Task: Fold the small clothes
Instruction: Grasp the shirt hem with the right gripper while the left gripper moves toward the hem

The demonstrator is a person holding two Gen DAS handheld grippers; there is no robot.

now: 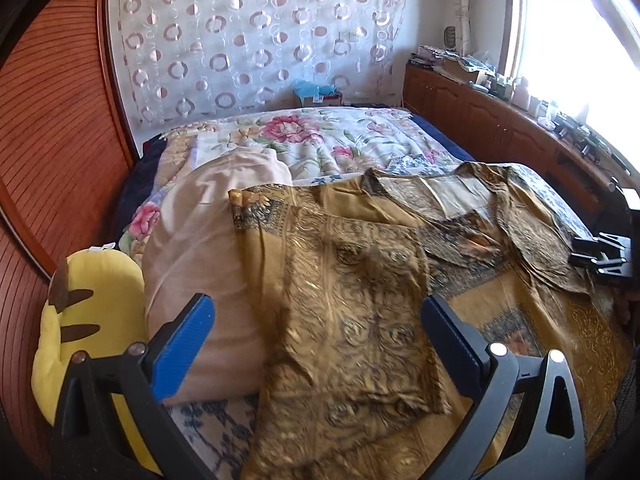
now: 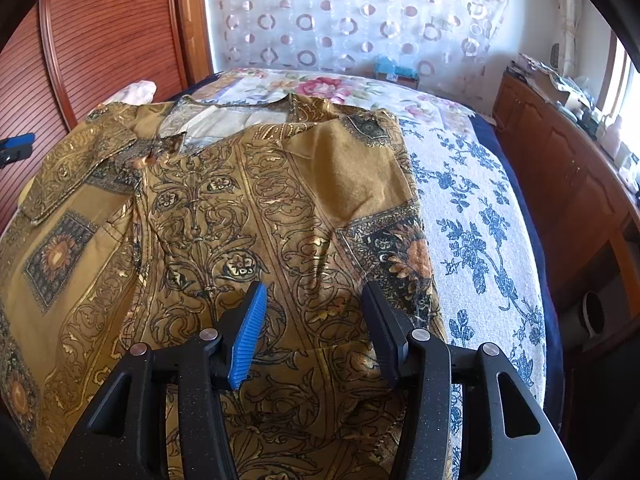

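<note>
A gold-brown patterned shirt lies spread on the bed, with its left sleeve folded in over the body. It also shows in the right wrist view, neckline at the far end. My left gripper is open and empty, hovering over the shirt's left side. My right gripper is open and empty, just above the shirt's lower right part. The right gripper also shows at the right edge of the left wrist view.
A beige pillow and a yellow plush toy lie left of the shirt. The bed has a blue-flowered white cover and a floral quilt. A wooden cabinet with clutter runs along the right; a wooden headboard is on the left.
</note>
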